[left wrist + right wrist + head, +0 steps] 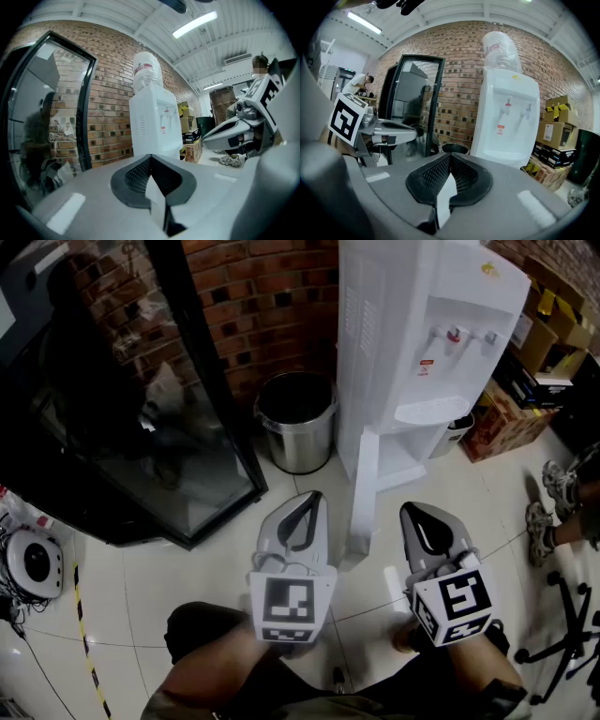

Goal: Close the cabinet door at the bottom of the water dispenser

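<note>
Brick-walled room, white tile floor (187, 577). The left gripper (315, 495) and right gripper (406, 508) are both pinched fully closed with nothing in them, hovering a bit short of the dispenser (422, 343). The door (364, 488) at the dispenser's bottom hangs wide open, edge-on between the two tips. Looks like the approach step. Next up is probably getting the left tip onto the door's outer face and pushing it toward the dispenser. The door hides the cabinet's inside, and both gripper views cut off the dispenser's bottom.
</note>
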Action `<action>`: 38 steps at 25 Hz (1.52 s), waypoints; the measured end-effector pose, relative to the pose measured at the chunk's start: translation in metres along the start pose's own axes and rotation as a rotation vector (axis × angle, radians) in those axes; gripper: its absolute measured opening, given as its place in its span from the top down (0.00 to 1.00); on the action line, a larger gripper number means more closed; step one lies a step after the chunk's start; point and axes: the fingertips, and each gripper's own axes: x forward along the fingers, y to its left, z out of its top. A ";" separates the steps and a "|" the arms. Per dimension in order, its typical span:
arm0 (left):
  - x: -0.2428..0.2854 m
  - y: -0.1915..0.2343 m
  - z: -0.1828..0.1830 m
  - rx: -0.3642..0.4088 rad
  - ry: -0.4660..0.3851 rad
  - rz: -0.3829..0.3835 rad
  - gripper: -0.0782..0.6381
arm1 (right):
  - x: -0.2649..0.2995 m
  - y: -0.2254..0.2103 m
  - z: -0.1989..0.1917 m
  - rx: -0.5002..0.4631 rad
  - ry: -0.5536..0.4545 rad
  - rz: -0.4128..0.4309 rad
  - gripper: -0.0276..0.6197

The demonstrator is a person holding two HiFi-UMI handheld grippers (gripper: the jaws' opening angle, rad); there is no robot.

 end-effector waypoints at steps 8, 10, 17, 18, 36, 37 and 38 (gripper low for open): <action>0.007 -0.010 -0.034 -0.056 0.096 -0.034 0.89 | 0.025 0.032 -0.040 -0.038 0.128 0.089 0.85; 0.009 -0.011 -0.040 -0.054 0.113 -0.035 0.89 | 0.032 0.043 -0.049 -0.056 0.157 0.116 0.82; 0.010 -0.012 -0.047 -0.031 0.129 -0.033 0.89 | 0.053 0.072 -0.092 -0.134 0.298 0.194 0.73; 0.011 -0.013 -0.048 -0.028 0.132 -0.035 0.89 | 0.055 0.075 -0.098 -0.142 0.314 0.204 0.73; 0.035 -0.067 -0.024 -0.021 0.095 -0.131 0.89 | 0.014 0.014 -0.134 0.004 0.412 0.139 0.79; 0.037 -0.072 -0.025 -0.015 0.099 -0.135 0.89 | 0.011 0.007 -0.137 0.019 0.427 0.131 0.80; 0.040 -0.076 -0.027 -0.009 0.103 -0.138 0.89 | 0.007 -0.001 -0.140 0.034 0.440 0.123 0.80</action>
